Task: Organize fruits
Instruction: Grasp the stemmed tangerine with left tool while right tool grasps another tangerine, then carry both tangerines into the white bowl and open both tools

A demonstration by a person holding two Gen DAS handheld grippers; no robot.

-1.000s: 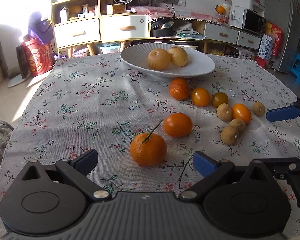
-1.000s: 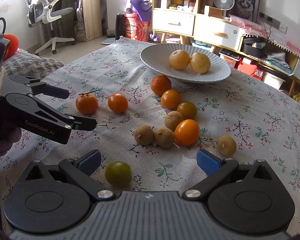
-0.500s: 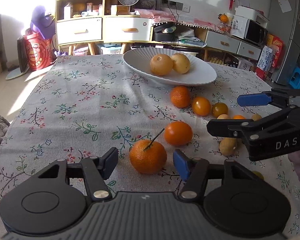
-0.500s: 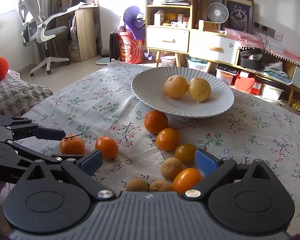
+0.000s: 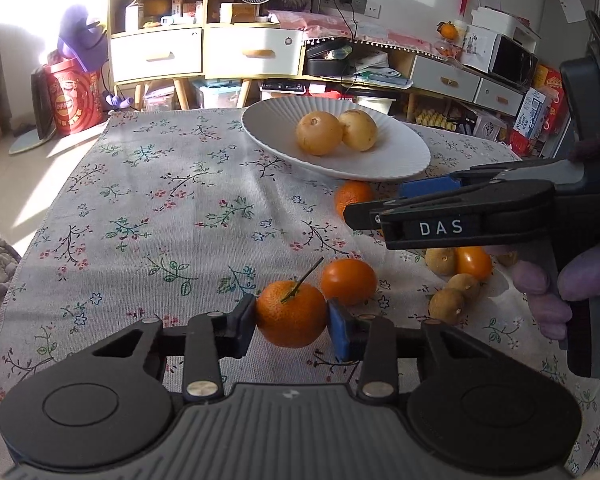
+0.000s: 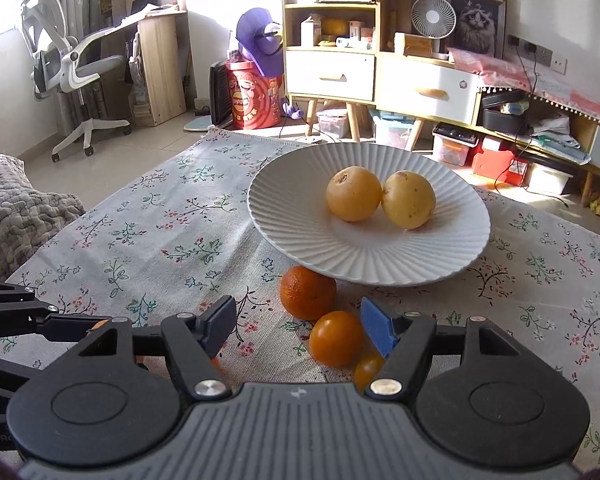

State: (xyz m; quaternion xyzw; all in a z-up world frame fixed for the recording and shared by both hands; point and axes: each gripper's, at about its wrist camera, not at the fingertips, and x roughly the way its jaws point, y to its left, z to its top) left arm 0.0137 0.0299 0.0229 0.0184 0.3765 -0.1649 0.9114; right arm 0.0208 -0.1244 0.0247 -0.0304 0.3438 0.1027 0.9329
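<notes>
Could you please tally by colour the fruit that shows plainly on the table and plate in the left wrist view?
Yellow fruits: 2
Orange fruits: 4
Small brown fruits: 3
Total: 9; the right gripper may hide more.

Bright window glare, sharp, fisheye-bent edges

The stemmed mandarin [image 5: 291, 314] sits between the left gripper [image 5: 291, 320] jaws, both pads touching it. Just beyond those jaws to the right lies a round fruit [image 5: 348, 281]. The plate [image 6: 364, 256] stands on the desk [image 5: 160, 208] well ahead of both jaws, holding two fruits [image 6: 380, 199] side by side, touching. Between the spread jaws of the right gripper [image 6: 300, 326] lie a mandarin [image 6: 308, 293] by the plate's near rim and a smaller fruit [image 6: 335, 338] nearer.
</notes>
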